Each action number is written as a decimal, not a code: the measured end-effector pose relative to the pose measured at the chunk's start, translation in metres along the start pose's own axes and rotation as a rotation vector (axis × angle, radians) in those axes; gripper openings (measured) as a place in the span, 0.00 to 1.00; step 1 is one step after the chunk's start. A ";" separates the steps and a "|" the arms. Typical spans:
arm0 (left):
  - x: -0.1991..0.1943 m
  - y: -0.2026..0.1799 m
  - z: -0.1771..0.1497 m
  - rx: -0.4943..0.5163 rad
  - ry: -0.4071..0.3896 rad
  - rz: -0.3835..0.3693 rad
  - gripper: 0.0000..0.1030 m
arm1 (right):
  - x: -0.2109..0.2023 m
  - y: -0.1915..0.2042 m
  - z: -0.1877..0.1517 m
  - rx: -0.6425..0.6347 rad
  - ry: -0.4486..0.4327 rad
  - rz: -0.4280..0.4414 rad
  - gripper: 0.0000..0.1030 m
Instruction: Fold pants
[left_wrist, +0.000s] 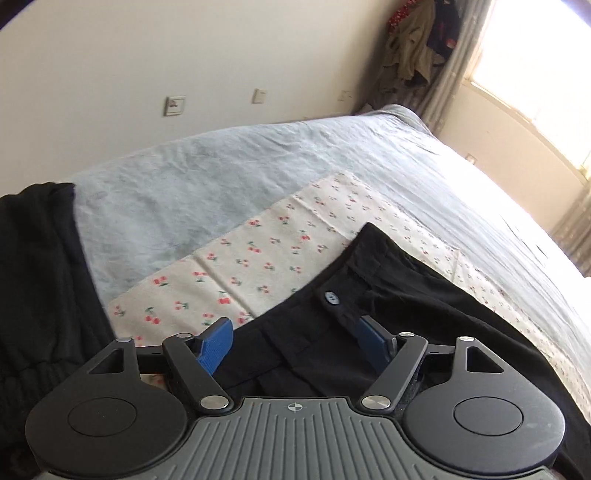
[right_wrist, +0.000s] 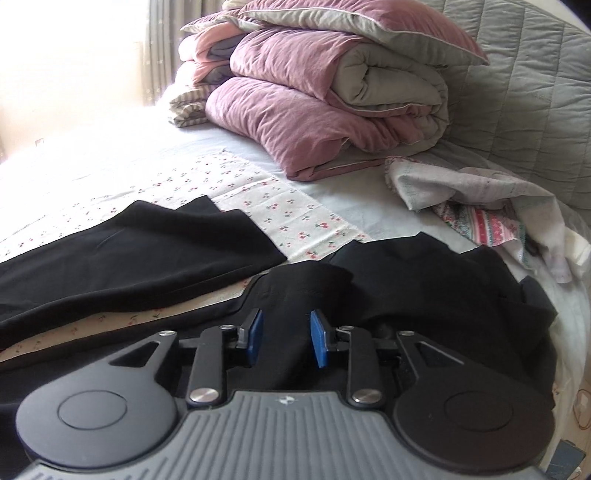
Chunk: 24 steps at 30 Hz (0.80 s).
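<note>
Black pants lie on a cherry-print cloth on the bed, waistband and dark button facing my left gripper. That gripper is open wide, hovering just over the waistband with its blue pads clear of the fabric. In the right wrist view a pant leg stretches to the left across the print cloth. My right gripper stands slightly open; a ridge of black fabric runs between its pads, whose inner faces show free of it.
A blue-grey bedsheet covers the bed up to a cream wall. Another black garment hangs at the left. Folded pink quilts, a crumpled pale cloth and a black clothes heap lie by the quilted headboard.
</note>
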<state>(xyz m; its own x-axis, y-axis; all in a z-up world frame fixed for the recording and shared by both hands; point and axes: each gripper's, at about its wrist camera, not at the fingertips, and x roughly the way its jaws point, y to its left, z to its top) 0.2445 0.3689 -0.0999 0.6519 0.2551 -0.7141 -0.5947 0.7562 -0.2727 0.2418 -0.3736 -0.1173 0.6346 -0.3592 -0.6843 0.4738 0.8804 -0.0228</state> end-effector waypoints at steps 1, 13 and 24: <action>0.034 -0.020 0.008 0.061 0.047 -0.016 0.77 | 0.002 0.005 0.000 -0.007 0.015 0.021 0.14; 0.186 -0.098 0.018 0.343 0.094 0.072 0.20 | 0.017 0.080 -0.019 -0.300 0.076 0.094 0.35; 0.167 -0.080 0.061 0.327 -0.070 0.243 0.09 | 0.020 0.087 -0.017 -0.310 0.059 0.091 0.35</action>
<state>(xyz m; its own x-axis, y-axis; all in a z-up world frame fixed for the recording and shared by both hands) 0.4295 0.3877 -0.1583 0.5479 0.4816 -0.6840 -0.5617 0.8177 0.1258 0.2854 -0.2984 -0.1456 0.6247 -0.2644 -0.7347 0.2027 0.9636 -0.1743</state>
